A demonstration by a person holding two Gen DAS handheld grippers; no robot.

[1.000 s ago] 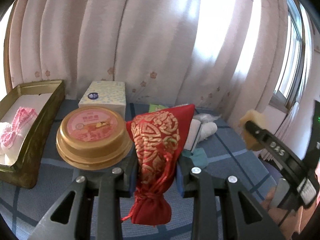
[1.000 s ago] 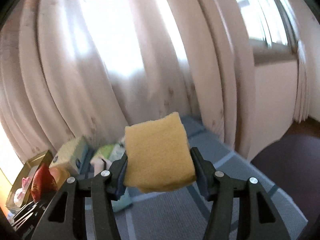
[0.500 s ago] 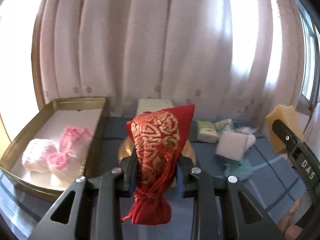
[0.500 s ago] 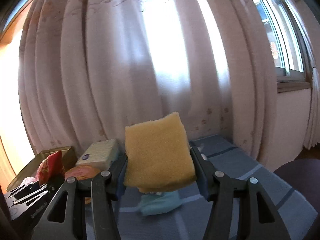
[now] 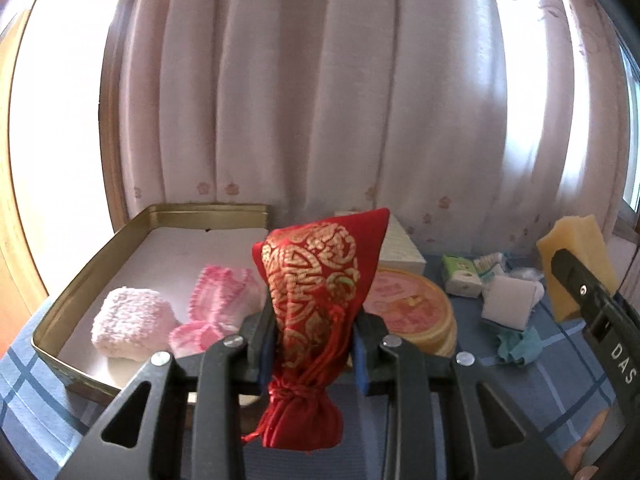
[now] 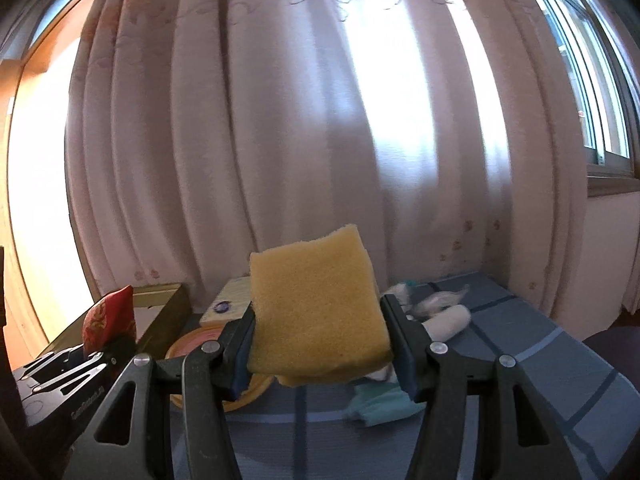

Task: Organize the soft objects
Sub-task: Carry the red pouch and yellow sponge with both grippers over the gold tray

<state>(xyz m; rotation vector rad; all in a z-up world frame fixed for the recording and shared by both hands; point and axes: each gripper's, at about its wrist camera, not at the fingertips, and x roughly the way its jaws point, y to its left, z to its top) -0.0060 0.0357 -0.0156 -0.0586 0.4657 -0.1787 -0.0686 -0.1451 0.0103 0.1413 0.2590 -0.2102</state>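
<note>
The left gripper (image 5: 314, 344) pinches a red pouch (image 5: 316, 300) with gold brocade, tied neck hanging down, beside the gold tin (image 5: 80, 280). The right gripper (image 6: 320, 352) clamps a porous yellow sponge (image 6: 316, 320), probably clear of the surface (image 6: 520, 360).

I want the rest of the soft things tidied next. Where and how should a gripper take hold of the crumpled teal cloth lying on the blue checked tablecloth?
Grip the crumpled teal cloth at its raised bunched middle, probably coming from above with the jaws spanning the folds. It lies loose and low on the blue checked tablecloth, so there is no firm edge to take from the side; the white foam block sits close behind it.
</note>
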